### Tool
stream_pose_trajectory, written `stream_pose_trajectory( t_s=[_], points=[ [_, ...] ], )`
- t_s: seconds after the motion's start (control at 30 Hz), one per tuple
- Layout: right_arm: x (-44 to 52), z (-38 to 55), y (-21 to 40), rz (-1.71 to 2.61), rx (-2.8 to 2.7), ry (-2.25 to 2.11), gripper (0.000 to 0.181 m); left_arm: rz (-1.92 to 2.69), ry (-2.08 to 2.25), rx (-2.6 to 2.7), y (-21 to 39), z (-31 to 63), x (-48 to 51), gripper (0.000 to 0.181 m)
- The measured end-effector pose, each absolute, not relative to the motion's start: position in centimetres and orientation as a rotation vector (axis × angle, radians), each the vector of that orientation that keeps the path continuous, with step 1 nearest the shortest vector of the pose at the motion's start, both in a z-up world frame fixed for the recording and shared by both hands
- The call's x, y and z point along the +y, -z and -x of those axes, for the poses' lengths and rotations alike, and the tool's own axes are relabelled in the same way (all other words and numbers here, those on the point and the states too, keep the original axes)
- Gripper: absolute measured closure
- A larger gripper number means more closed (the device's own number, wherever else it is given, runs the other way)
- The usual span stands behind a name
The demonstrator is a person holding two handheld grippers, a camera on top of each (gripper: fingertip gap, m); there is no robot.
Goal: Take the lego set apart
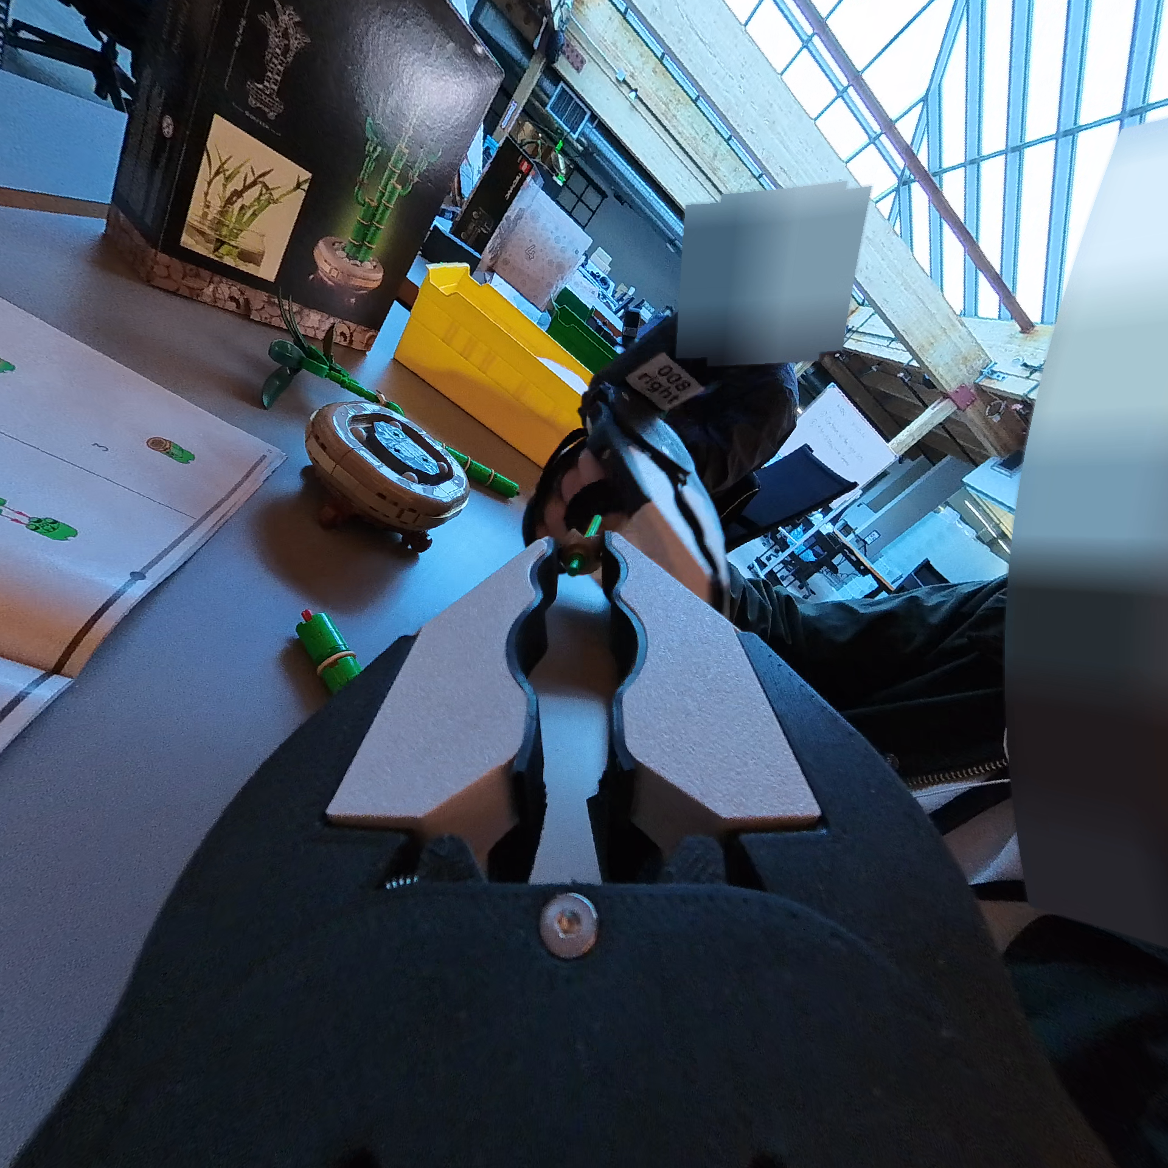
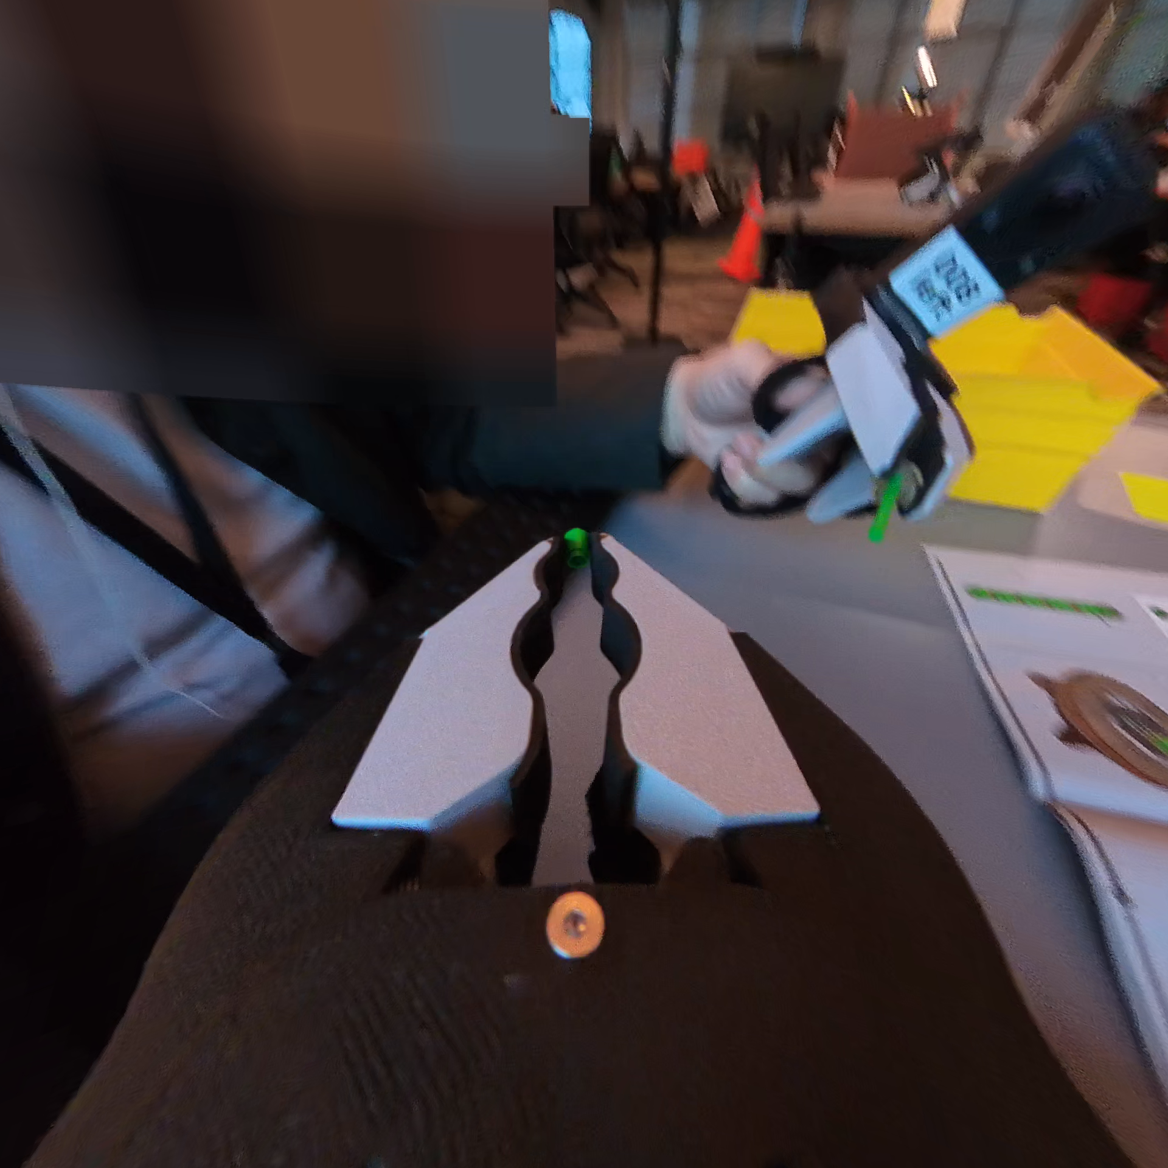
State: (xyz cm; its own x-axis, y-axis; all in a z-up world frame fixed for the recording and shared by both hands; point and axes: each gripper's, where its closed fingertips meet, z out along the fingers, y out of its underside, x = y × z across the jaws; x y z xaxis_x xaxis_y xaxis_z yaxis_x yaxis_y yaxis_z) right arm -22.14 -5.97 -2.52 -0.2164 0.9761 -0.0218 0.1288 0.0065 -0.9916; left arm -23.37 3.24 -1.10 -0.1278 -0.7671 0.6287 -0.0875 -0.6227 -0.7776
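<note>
Found the left gripper [image 1: 575, 556] pinched on a thin green rod [image 1: 580, 548] threaded through a small tan ring [image 1: 572, 559]. Found the right gripper [image 2: 576, 548] pinched on a short green sleeve [image 2: 575, 547], well apart from the left gripper [image 2: 897, 493] at two o'clock in the right wrist view. Judged the sleeve freshly off the rod and the ring next to go.

Best done by gripping the ring across its rim, pulling straight along the rod and not twisting sideways, since so slender a rod looked likely to bend or slip on the smooth grey pads.

Noted the rest of the set at ten o'clock in the left wrist view:
- an oval tan pot base [image 1: 387, 468], glossy, on small brown feet
- a leafy stalk [image 1: 303, 366] behind it
- a ribbed green bamboo segment [image 1: 327, 651], cylindrical with a pale band, at nine o'clock

Noted all lying on a matt grey table [image 1: 221, 727], beside a paper booklet [image 1: 95, 474] and a hard yellow bin [image 1: 486, 360].
</note>
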Motion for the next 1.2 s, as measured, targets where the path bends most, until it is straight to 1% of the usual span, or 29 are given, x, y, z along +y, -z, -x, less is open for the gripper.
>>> stream_pose_trajectory(
  t_s=[0.07, 0.17, 0.3, 0.4, 0.47, 0.63, 0.73, 0.87, 1.03, 1.2],
  points=[
    [-6.9, 21.6, 0.2, 1.100, -1.400, -1.466, 0.175, 1.654, 1.803, 0.955, 1.2, 23.3, 3.2, 0.170],
    [-7.9, 20.6, -2.1, 0.988, -1.349, -1.581, 0.175, 1.658, 1.804, 0.960, 1.2, 23.3, 3.1, 0.170],
    [-8.1, 19.8, -3.5, 0.921, -1.302, -1.610, 0.174, 1.661, 1.807, 0.972, 1.3, 23.2, 3.0, 0.170],
    [-7.3, 20.1, -3.1, 0.970, -1.288, -1.556, 0.175, 1.672, 1.792, 0.975, 1.5, 23.1, 3.0, 0.171],
    [-5.5, 20.9, -2.0, 1.077, -1.287, -1.378, 0.175, 1.706, 1.733, 0.979, 2.2, 23.0, 3.4, 0.171],
    [-2.4, 22.2, 0.6, 1.171, -1.399, -0.656, 0.174, 1.775, 1.656, 0.980, 3.6, 22.8, 4.0, 0.170],
    [-1.5, 22.4, 1.3, 1.159, -1.436, -0.427, 0.174, 1.800, 1.636, 0.978, 4.0, 22.8, 4.2, 0.170],
    [-0.9, 22.5, 2.5, 1.134, -1.503, -0.229, 0.174, 1.839, 1.540, 1.004, 5.0, 22.8, 4.6, 0.170],
    [-0.6, 22.7, 4.0, 1.147, -1.575, -0.105, 0.174, 1.855, 1.570, 1.006, 5.3, 22.6, 4.4, 0.170],
    [0.9, 21.5, 7.4, 1.327, -1.678, 0.080, 0.174, 1.876, 1.554, 1.019, 5.7, 22.5, 4.3, 0.170]
  ],
)
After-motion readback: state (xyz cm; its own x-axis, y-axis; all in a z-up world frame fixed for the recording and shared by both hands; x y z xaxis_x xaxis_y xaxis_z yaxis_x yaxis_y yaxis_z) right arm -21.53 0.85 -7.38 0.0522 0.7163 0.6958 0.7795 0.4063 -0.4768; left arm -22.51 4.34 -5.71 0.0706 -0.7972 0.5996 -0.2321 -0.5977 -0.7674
